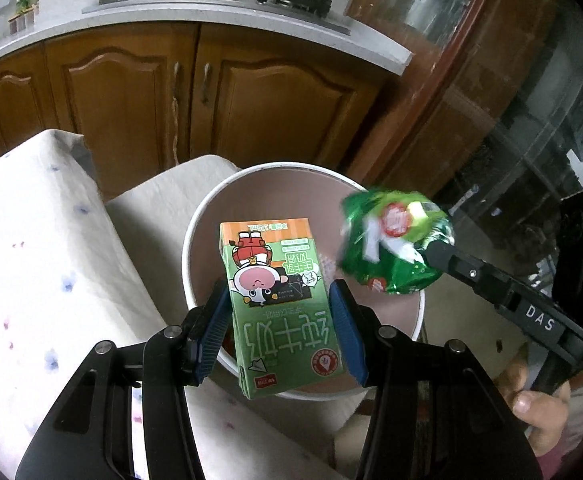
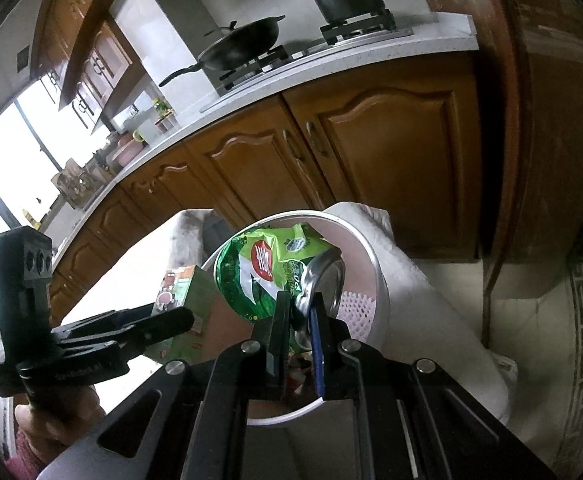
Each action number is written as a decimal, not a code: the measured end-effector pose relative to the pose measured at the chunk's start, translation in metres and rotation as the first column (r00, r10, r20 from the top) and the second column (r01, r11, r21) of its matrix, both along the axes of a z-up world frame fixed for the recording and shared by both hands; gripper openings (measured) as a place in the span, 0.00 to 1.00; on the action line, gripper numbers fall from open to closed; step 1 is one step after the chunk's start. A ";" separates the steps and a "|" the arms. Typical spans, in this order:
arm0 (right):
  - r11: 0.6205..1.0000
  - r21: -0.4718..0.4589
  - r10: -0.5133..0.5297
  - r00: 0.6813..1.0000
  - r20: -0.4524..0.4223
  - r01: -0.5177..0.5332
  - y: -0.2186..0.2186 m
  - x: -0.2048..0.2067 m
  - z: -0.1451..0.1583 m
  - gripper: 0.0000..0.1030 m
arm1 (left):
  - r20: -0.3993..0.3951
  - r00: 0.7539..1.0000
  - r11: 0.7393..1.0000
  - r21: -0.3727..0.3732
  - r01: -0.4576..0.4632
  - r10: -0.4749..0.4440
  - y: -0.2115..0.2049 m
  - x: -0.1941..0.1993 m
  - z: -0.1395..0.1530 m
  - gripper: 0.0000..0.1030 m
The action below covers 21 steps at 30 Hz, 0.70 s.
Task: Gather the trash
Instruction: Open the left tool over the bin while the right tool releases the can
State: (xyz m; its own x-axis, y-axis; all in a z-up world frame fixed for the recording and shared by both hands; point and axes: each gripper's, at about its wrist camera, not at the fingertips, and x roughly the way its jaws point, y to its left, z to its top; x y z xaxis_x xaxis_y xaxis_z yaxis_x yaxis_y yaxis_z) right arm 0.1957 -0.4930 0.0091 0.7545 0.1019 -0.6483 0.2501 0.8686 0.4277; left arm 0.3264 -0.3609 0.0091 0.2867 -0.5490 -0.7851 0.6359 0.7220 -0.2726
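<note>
**Both tongs loaded over the bin**

Left gripper (image 1: 279,312) clamps a green milk carton (image 1: 279,300); right gripper (image 2: 300,320) pinches a crumpled green snack bag (image 2: 267,272). Both hang over the white waste bin's (image 1: 195,216) open mouth. A cloth-covered table (image 1: 31,260) crowds the bin's left, and wooden cabinets (image 1: 131,92) stand behind.

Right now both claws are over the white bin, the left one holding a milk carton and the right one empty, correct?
Not quite: the right claw is not empty. The right wrist view shows it shut on a crushed green can. The left claw does hold the milk carton over the white bin.
</note>
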 end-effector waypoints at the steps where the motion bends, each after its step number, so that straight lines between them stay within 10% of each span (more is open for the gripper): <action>1: 1.000 0.011 -0.002 1.000 0.006 0.002 -0.001 -0.001 0.000 0.14 | -0.003 1.000 1.000 0.003 0.001 -0.001 -0.001 0.000 -0.001 0.49; 21: 0.997 0.074 -0.034 0.997 0.064 0.029 -0.002 -0.019 0.006 0.42 | 0.010 0.999 0.999 -0.004 -0.042 0.042 0.022 -0.012 0.004 0.59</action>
